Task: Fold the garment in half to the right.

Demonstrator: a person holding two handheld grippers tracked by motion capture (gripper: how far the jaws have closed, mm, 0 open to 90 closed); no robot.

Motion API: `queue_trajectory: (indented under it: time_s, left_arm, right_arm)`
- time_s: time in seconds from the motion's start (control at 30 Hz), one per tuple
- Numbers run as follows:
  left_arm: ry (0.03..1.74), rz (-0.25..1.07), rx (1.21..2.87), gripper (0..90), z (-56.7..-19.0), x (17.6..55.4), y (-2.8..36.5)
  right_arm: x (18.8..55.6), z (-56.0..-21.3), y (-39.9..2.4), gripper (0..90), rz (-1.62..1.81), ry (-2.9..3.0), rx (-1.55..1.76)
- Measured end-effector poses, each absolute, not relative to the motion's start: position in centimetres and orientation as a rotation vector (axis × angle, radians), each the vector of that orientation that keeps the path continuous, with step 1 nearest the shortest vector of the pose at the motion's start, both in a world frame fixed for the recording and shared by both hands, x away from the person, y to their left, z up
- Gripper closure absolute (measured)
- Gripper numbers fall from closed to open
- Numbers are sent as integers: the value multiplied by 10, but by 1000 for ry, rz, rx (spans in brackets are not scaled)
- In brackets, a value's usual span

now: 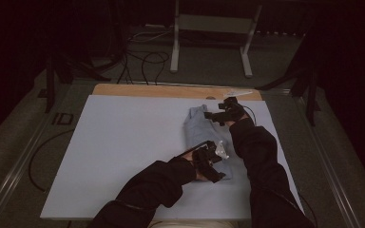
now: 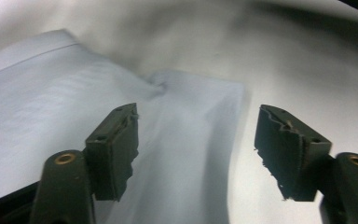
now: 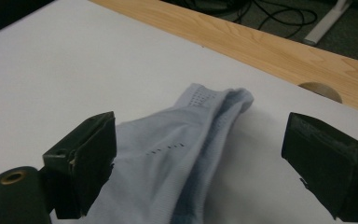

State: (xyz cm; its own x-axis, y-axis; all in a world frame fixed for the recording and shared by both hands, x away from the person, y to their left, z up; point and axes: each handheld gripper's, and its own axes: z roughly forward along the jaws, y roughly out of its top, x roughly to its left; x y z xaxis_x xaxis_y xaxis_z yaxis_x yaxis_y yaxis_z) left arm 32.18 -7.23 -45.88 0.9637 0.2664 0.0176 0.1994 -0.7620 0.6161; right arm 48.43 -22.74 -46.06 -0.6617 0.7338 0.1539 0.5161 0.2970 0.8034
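Black rubber jaws of the left gripper (image 2: pixel 196 154) stand wide apart over the near end of a pale blue folded garment (image 1: pixel 206 137), holding nothing. The right gripper (image 3: pixel 198 163) gapes equally wide at the far end, likely so each can take one end. The garment lies lengthwise on the white worktop (image 1: pixel 123 152), right of centre.

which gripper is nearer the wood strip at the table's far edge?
Right. The right gripper is over the cloth's far end, close to the wood strip; the left gripper is over its near end.
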Motion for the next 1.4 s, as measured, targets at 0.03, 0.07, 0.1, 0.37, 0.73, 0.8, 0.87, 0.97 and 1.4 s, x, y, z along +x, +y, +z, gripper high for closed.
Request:
queue_trajectory:
  time_s: [0.03,0.07,0.1,0.37,0.73,0.8,0.87,0.97,1.4]
  left_arm:
    - [333,147,2461,276,-457,323,-70]
    - [339,150,2459,262,-455,323,-67]
    - [352,153,2453,248,-453,324,-64]
    - [381,144,2429,120,-447,330,-38]
    - [407,162,2396,1,-444,338,-1]
    - [418,164,2394,0,-444,340,6]
    - [422,162,2390,0,-445,341,10]
    - [436,176,2387,0,-443,341,24]
    - [455,199,2360,0,-438,340,68]
  right_arm:
    - [483,-460,-227,100,1296,2327,1143]
    - [482,-460,-227,100,1294,2329,1141]
    - [481,-459,-227,100,1291,2329,1132]
    - [464,-456,-226,100,1309,2320,1091]
    - [436,-450,-229,100,1350,2324,1031]
    - [429,-450,-229,100,1357,2328,1023]
    - [425,-450,-229,100,1361,2330,1014]
    - [410,-452,-230,100,1377,2337,994]
    - [366,-457,-236,100,1405,2358,950]
